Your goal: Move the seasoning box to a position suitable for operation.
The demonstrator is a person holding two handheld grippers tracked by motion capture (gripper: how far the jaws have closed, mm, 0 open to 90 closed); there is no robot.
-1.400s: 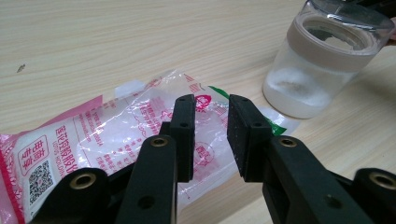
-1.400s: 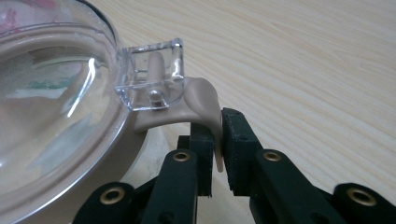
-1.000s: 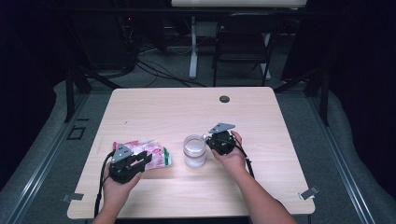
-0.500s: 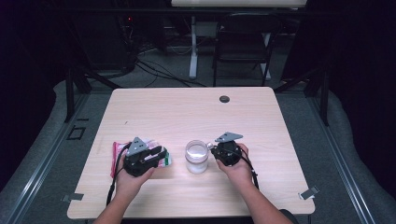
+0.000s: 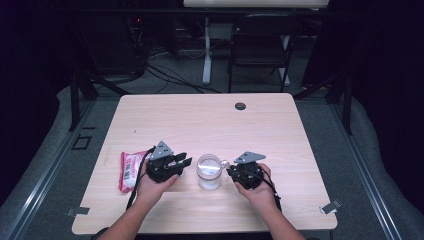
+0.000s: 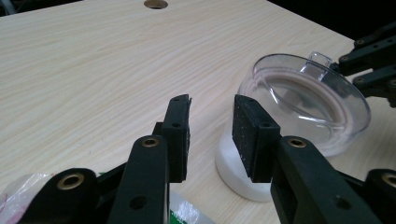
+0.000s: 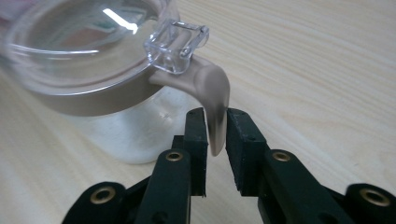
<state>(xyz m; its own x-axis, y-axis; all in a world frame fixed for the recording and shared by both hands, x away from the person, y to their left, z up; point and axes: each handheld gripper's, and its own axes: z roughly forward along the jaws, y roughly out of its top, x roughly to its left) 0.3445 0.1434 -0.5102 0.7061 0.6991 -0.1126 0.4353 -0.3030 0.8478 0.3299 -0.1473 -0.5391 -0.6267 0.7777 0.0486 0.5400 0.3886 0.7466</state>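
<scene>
- While both hands are working near the front edge of the desk, the right claw is straddling the beige latch tab of the clear jar; its jaws have just been opening, so they are standing slightly apart with the tab between them, not pinched.
- Left claw is hovering just beside the jar, jaws apart and holding nothing, seemingly getting ready to steady it.
- Unlatching the lid looks like the step in hand; next, the left claw is needing to brace the jar while the right is lifting the tab.
- Sitting between both claws, the jar is looking transparent, with a domed lid and whitish base.
- Farther left, a pink packet is lying flat.
</scene>
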